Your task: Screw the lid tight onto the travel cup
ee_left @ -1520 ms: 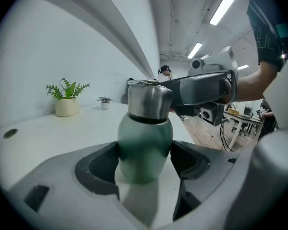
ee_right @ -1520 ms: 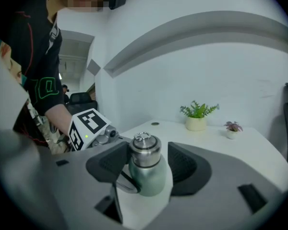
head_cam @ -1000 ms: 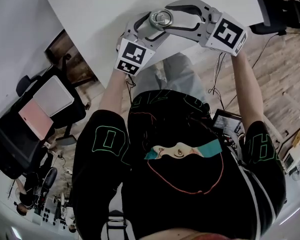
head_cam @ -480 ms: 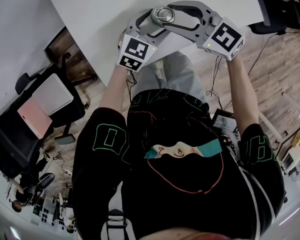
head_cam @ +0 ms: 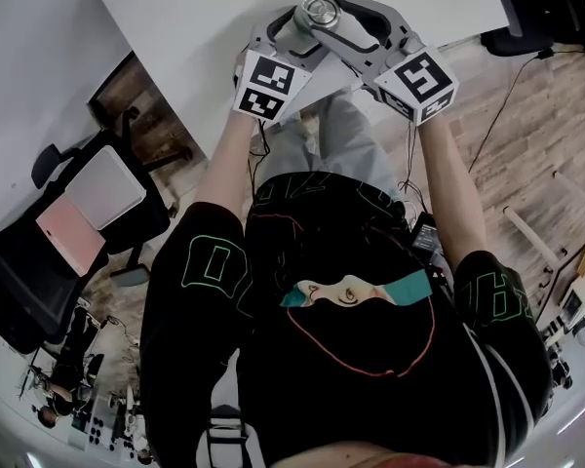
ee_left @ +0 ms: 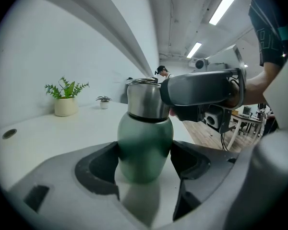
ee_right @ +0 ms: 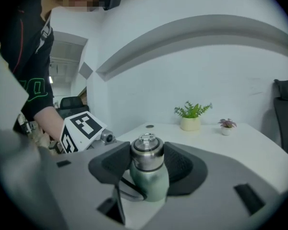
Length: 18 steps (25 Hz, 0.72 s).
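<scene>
Head view shows the white desk [head_cam: 175, 27] with the left tongs [ee_left: 145, 169] clamped on the green body of the upright travel cup [ee_left: 145, 143]. Its steel lid [ee_right: 147, 153] is gripped between the right tongs' [ee_right: 147, 164] pads.

left claw [ee_left: 145, 163]: clamps green cup [ee_left: 145, 145] | right claw [ee_left: 172, 92]: on steel lid [ee_left: 144, 100]

Bright, even light; ceiling strips [ee_left: 224, 5] blow out white in the left gripper view, and the glossy desk [ee_left: 62, 128] mirrors the cup [ee_left: 145, 143] faintly. Both gripper views bow hard toward black corners. My left claw [ee_left: 145, 164] sits soft up close; steel lid [ee_right: 146, 153] sharp, small glints.
</scene>
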### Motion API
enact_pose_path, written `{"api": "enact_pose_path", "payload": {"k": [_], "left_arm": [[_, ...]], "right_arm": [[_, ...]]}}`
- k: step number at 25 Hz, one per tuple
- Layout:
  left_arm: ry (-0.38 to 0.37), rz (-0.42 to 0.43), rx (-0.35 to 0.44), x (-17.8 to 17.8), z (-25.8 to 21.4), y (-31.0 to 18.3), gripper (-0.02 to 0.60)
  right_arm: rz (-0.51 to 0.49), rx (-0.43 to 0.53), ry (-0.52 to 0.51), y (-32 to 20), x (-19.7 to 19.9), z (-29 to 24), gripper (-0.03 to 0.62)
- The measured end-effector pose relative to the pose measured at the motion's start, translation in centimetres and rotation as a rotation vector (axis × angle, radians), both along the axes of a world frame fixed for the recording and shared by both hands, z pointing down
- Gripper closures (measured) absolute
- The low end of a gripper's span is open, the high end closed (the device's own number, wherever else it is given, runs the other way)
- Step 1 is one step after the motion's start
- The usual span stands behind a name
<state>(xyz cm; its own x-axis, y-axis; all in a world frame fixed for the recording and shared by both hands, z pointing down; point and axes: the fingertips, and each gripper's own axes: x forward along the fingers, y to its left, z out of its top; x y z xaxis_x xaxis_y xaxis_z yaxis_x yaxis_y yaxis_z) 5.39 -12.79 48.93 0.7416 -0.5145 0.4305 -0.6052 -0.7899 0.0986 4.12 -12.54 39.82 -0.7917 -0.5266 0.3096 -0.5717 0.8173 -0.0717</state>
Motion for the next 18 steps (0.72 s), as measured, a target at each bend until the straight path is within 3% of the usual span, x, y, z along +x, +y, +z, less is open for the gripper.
{"api": "enact_pose_path", "payload": {"k": [11, 15, 18], "left_arm": [[-0.008, -0.042, -0.002, 0.50, -0.11, -0.11, 0.232], [-0.009, -0.043, -0.001, 0.51, -0.06, -0.13, 0.232], [-0.009, -0.042, -0.003, 0.53, 0.00, 0.02, 0.232]], "right_arm": [[0.349, 0.014, -0.017, -0.02, 0.82, -0.08, 0.366], [0.401, 0.015, -0.022, -0.01, 0.87, -0.03, 0.365], [0.386, 0.010, -0.020, 0.13, 0.89, 0.05, 0.365]]}}
